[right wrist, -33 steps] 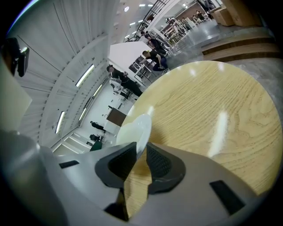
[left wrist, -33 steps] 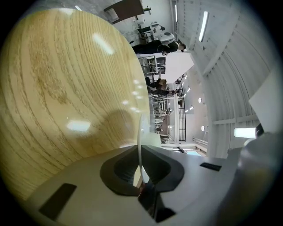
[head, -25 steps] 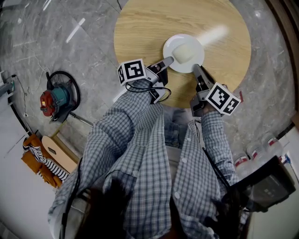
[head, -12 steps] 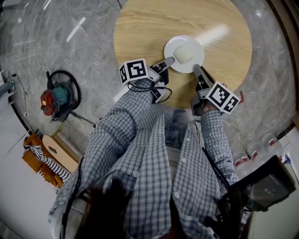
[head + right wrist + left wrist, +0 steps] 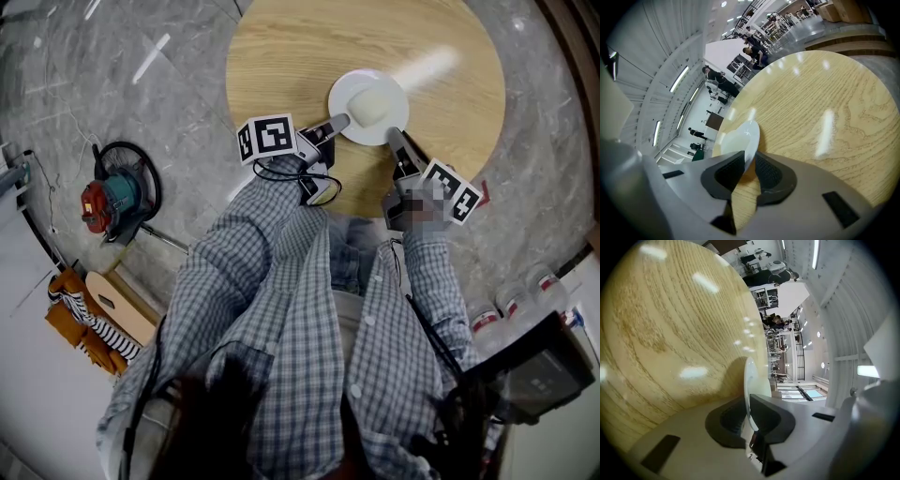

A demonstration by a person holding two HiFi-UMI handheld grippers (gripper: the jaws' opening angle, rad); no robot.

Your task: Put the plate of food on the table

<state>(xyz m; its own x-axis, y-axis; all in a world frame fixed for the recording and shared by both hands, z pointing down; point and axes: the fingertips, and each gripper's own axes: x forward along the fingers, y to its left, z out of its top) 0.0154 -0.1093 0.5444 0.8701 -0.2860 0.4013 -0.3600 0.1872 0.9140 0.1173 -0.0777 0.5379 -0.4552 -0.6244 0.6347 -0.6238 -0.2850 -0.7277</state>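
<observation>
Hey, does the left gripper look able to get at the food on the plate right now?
Probably not: the left gripper is clamped on the plate at its rim, with the food further in, past its jaws. It would have to let go first.

On the marble floor (image 5: pixel 112 75), a red-and-teal machine (image 5: pixel 111 199) sits at nine o'clock, bottles (image 5: pixel 514 305) at four o'clock
</observation>
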